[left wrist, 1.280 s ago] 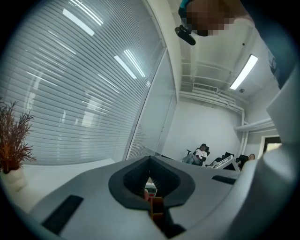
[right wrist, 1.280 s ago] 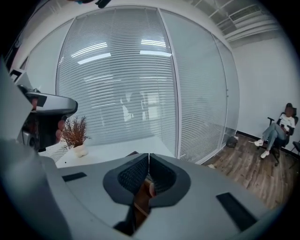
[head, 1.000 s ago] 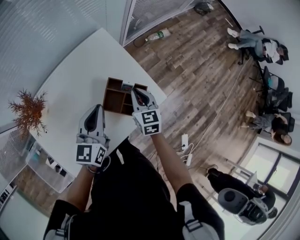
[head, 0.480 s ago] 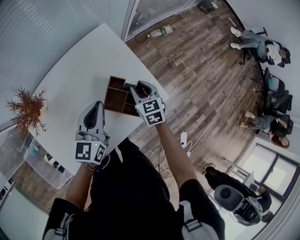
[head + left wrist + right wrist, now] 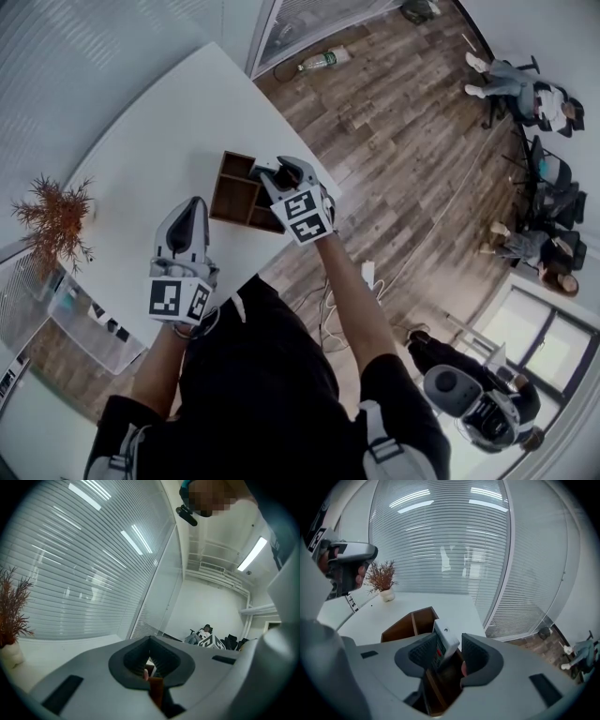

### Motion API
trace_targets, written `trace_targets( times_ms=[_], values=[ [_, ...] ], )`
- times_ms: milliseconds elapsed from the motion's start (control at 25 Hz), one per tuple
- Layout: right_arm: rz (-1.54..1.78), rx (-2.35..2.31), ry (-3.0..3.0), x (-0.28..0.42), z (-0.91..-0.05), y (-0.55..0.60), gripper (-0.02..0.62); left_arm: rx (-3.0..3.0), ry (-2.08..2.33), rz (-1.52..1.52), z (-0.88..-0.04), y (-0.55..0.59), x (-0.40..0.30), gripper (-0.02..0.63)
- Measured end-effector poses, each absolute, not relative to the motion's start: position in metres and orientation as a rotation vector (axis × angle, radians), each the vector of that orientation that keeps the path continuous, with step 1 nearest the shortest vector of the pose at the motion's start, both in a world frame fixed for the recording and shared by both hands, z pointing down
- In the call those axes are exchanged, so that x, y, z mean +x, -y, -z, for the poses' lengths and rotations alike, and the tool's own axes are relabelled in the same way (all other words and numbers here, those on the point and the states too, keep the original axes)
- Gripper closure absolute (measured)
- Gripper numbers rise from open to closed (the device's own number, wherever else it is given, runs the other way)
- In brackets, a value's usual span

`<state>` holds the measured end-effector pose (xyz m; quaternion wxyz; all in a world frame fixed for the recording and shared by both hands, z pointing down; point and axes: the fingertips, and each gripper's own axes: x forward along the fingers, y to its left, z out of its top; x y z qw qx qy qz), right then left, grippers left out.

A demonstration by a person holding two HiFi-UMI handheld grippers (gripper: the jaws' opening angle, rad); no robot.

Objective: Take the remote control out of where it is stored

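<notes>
Now my right tongs (image 5: pixel 284 172), just spread open, straddle the remote (image 5: pixel 443 644) leaning in its box (image 5: pixel 401 630) — ready to pinch — left tongs (image 5: pixel 192 211) pressed together.

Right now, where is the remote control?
In the right gripper view, the remote control stands tilted in the wooden box, between the jaws of the right gripper, which have just been opening.

A: How was the scene lit?
B: Brightly and evenly, by ceiling strips (image 5: pixel 255 555); these were mirrored as glare on the blinds (image 5: pixel 440 536). Only soft shadows were cast on the table (image 5: pixel 150 169).
A: And sharpness?
B: Edges were bent and darkened by the wide lenses; the left gripper (image 5: pixel 150 641) was rendered blurred.
</notes>
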<state>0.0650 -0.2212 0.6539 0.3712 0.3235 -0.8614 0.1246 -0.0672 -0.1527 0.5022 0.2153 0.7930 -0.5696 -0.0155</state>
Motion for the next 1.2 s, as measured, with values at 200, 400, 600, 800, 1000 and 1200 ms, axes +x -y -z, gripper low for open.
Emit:
trace_targets(
  times_ms=[200,400,600,800,1000,1200],
  values=[
    [-0.292,0.782,2.194,0.061,-0.659,0.221,0.437,2.189,1.577,0.043,-0.509,0.157,-0.071,0.598],
    [-0.266,0.742,2.179,0.057,-0.664,0.218,0.444,2.185,1.562,0.039,-0.513,0.156,-0.069,0.598],
    [-0.271,0.716,2.181,0.061,-0.663,0.219,0.462,2.183,1.558,0.039,-0.513,0.157,-0.067,0.598],
    [-0.23,0.707,2.181,0.059,-0.66,0.218,0.468,2.178,1.563,0.036,-0.514,0.158,-0.069,0.598],
    [-0.211,0.695,2.196,0.053,-0.66,0.21,0.492,2.176,1.566,0.037,-0.517,0.158,-0.07,0.598],
    [-0.256,0.702,2.239,0.047,-0.662,0.208,0.512,2.178,1.567,0.038,-0.519,0.16,-0.067,0.598]
  ],
)
